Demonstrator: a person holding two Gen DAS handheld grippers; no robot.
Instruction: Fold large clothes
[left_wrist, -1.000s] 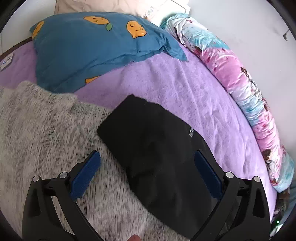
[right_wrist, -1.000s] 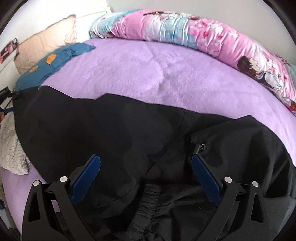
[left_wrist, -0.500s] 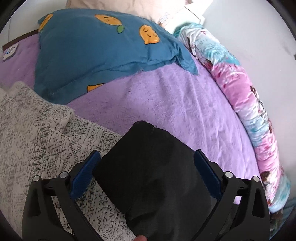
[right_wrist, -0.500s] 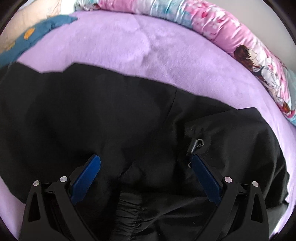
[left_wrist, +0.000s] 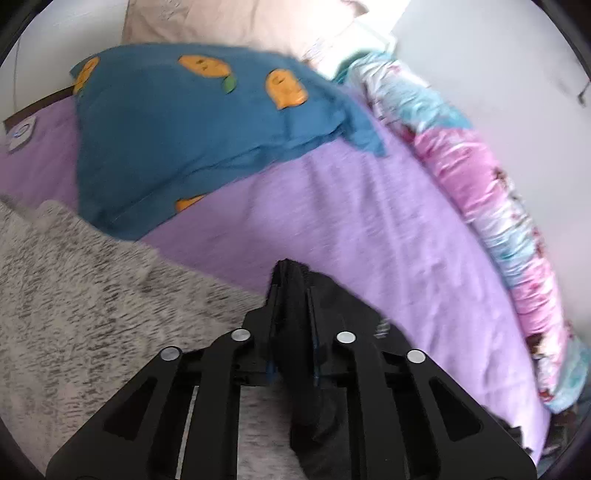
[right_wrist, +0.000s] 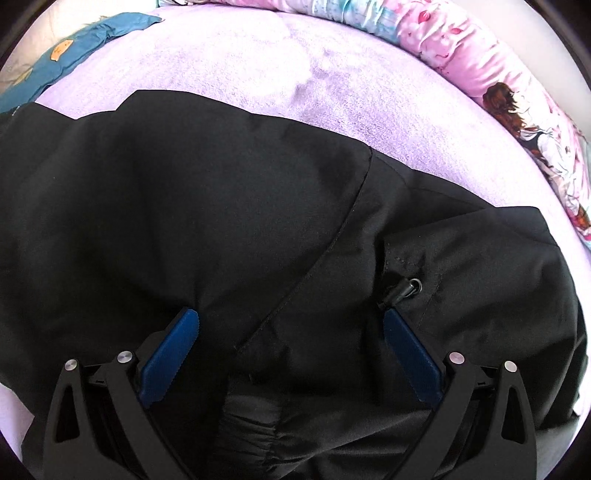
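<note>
Closest in the left wrist view, the left tool (left_wrist: 291, 291) has just been closing, and its jaws now stand narrow with the end of the black garment (left_wrist: 314, 369) pinched between them. A bunched ridge of the dark cloth runs up between the two fingers to their tips, and more of it falls away to the right and below. The picture is a little blurred there, so the blue pads barely show. Under and to the left of this tool lies a grey speckled blanket (left_wrist: 92, 314), with the garment's end over its edge.

In the right wrist view, the right tool (right_wrist: 291, 325) is wide, its blue pads (right_wrist: 170, 354) well apart and clamping nothing. It hangs low over the garment (right_wrist: 184, 206), which spreads across nearly the whole lower part of that view. A gathered elastic band (right_wrist: 251, 417) sits between the fingers near the bottom edge. A seam runs diagonally up from between them, and a small metal eyelet with a cord end (right_wrist: 404, 290) lies just beside the right fingertip.

Beyond the garment stretches the purple bed cover (right_wrist: 332, 92). Farther off, a blue pillow with orange fruit prints (left_wrist: 184, 122) lies at the head of the bed, with a beige pillow (left_wrist: 229, 22) behind it. A rolled pink and turquoise quilt (left_wrist: 498, 206) runs along the far edge by the wall.
</note>
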